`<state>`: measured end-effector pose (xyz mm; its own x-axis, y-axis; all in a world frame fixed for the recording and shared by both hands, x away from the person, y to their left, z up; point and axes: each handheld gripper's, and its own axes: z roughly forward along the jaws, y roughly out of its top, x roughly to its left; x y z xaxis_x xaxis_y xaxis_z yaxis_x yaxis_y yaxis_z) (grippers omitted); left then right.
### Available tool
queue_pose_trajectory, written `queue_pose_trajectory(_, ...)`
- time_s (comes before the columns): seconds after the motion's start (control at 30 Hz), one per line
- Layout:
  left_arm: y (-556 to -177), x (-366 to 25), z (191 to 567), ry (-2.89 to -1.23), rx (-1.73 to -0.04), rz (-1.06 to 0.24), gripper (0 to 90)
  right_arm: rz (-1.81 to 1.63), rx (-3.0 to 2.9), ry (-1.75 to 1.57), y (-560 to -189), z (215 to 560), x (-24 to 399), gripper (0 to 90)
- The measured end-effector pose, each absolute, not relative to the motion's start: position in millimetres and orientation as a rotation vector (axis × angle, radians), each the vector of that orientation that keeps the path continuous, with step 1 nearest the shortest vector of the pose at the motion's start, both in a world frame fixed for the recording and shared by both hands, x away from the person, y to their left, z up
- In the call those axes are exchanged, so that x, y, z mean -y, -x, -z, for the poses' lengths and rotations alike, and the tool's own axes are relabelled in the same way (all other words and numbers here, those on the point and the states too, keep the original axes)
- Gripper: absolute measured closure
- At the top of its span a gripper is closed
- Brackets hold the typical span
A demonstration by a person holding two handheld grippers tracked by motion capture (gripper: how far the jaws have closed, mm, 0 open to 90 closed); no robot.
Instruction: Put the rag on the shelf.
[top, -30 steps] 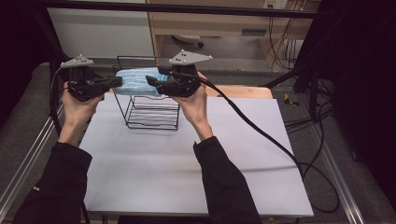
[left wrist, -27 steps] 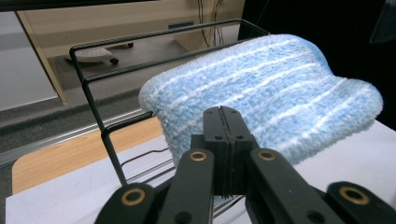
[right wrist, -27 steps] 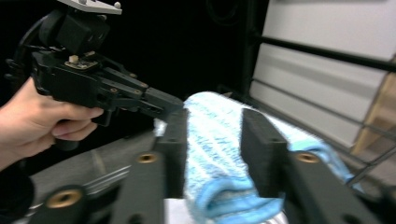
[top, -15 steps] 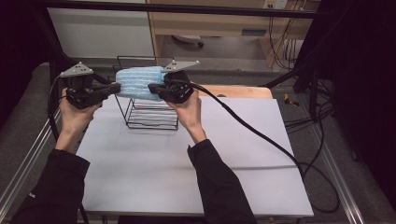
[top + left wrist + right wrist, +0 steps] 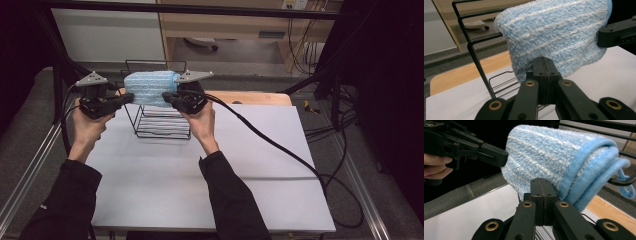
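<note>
**Towel stretched between two closed grippers**

The folded blue towel [image 5: 149, 88] hangs over the top of the black wire rack [image 5: 162, 122], above the white surface [image 5: 250, 165]. The left gripper [image 5: 127, 98] pinches its left end, the right gripper [image 5: 167, 95] its right; both pairs of jaws are clamped on the cloth

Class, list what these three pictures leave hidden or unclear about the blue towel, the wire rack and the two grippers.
- High view: towel covers the rack's top rail; contact unclear.
- Left gripper view: shut jaws hide the pinched edge.
- Right gripper view: the same; rack base cut off.
</note>
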<state>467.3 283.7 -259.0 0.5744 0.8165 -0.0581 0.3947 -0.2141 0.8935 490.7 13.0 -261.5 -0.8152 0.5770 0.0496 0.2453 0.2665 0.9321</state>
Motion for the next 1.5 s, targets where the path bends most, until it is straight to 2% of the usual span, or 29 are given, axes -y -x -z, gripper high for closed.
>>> queue_pose_trajectory(0.33, -478, -279, 267, -1.790, -1.027, -0.554, 89.3, -1.554, -2.207, -0.770, -499, 272, -13, 90.0)
queue_pose_trajectory(0.6, -472, -281, 265, -1.782, -1.013, -0.557, 89.2, -1.557, -2.199, -0.749, -497, 271, -13, 90.0)
queue_pose_trajectory(0.83, -462, -285, 250, -1.752, -0.987, -0.534, 86.4, -1.610, -2.180, -0.716, -487, 258, -6, 83.4)
queue_pose_trajectory(1.3, -446, -279, 226, -1.767, -0.921, -0.554, 62.4, -1.648, -2.163, -0.684, -471, 233, 12, 65.5)
queue_pose_trajectory(1.4, -444, -280, 224, -1.778, -0.921, -0.558, 56.8, -1.639, -2.159, -0.683, -468, 228, 17, 60.2)
queue_pose_trajectory(1.5, -440, -281, 224, -1.790, -0.917, -0.566, 49.9, -1.626, -2.161, -0.683, -464, 223, 22, 51.1)
